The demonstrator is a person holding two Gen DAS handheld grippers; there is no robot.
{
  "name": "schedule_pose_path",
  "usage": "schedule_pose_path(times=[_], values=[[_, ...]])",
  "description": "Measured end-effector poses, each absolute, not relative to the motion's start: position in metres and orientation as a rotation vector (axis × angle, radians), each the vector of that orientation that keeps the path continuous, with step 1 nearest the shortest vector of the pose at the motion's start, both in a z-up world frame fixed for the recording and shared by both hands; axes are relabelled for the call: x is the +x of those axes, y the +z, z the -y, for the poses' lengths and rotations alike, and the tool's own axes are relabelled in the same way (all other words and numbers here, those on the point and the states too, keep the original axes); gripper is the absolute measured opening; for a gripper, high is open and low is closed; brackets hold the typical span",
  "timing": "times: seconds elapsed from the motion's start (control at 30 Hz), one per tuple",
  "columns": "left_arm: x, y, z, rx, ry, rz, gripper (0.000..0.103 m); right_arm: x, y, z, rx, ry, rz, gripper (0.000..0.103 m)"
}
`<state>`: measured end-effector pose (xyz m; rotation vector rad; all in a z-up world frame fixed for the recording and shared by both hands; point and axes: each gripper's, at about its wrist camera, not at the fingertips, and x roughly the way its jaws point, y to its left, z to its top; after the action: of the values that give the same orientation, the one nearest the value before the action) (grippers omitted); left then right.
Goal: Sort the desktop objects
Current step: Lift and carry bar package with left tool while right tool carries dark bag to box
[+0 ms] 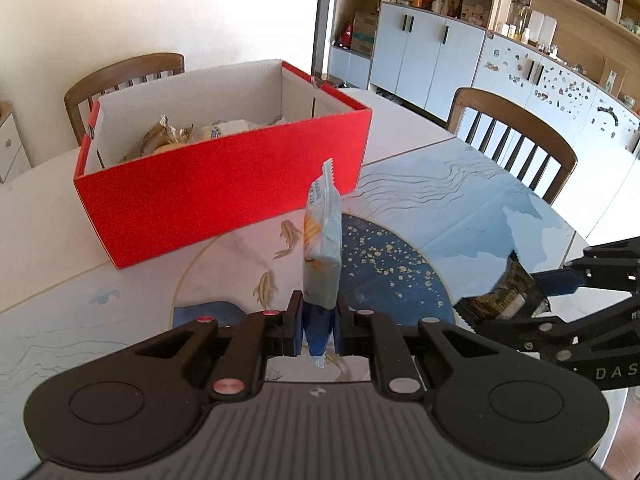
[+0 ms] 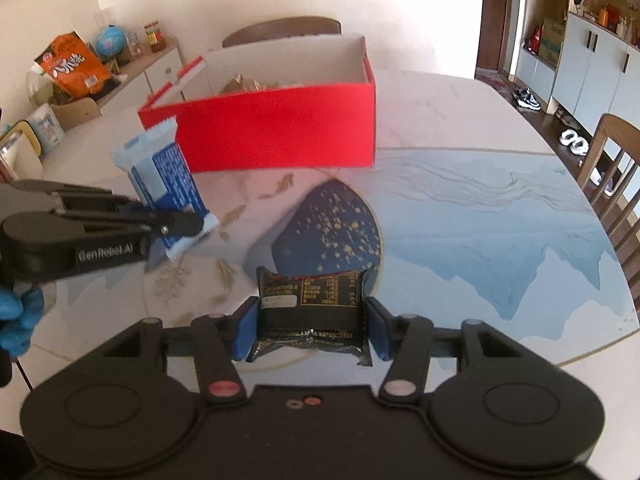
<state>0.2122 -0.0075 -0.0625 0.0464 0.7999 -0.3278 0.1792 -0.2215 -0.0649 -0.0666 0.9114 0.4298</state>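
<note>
Left gripper (image 1: 318,322): black two-finger tool, jaws clamped on the lower end of a light-blue foil snack packet (image 1: 322,248). Packet stands nearly upright, edge-on to the left wrist camera; serrated seal at top, orange print on one face, darker blue at the pinched end. From the right wrist view the same packet (image 2: 168,172) shows a dark-blue panel of white text, too small to read, and pale crimped ends. It is held above the table, in front of the red box.

Right gripper (image 2: 311,326): blue-padded fingers (image 2: 244,328) pressed against both short sides of a black foil snack packet (image 2: 312,304) with gold printing and a table of text; characters not legible. Packet lies flat across the jaws, its near edge crumpled. In the left wrist view it (image 1: 500,296) is blurred and partly cut off by the right tool's linkage.

Red cardboard box (image 1: 224,192), open top, white inside, sits on the white marble-look table (image 1: 40,216) beyond a blue-and-white printed mat (image 2: 480,216) with gold fish. The box holds wrapped items, mostly hidden by its front wall; what they are is unclear. A hand in a blue glove (image 2: 18,320) is cut off at the left edge of the right wrist view.
</note>
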Motion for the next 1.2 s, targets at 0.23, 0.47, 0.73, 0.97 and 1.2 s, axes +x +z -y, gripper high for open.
schedule_pose_path(times=[0.23,0.47,0.73,0.97,1.2], values=[[0.208,-0.046,0.005,0.030,-0.321,-0.794,0.013,0.184,-0.047,0.214,-0.069,0.446,-0.874,0.054],[0.207,-0.028,-0.002,0.005,-0.302,-0.803,0.013,0.189,-0.024,0.206,-0.082,0.463,-0.835,0.054],[0.210,-0.003,-0.010,0.002,-0.260,-0.806,0.013,0.200,0.001,0.195,-0.097,0.482,-0.791,0.054],[0.218,0.024,-0.019,-0.002,-0.236,-0.768,0.013,0.218,0.024,0.183,-0.115,0.499,-0.732,0.054],[0.232,0.043,-0.026,-0.020,-0.211,-0.741,0.013,0.234,0.043,0.174,-0.142,0.520,-0.681,0.054]])
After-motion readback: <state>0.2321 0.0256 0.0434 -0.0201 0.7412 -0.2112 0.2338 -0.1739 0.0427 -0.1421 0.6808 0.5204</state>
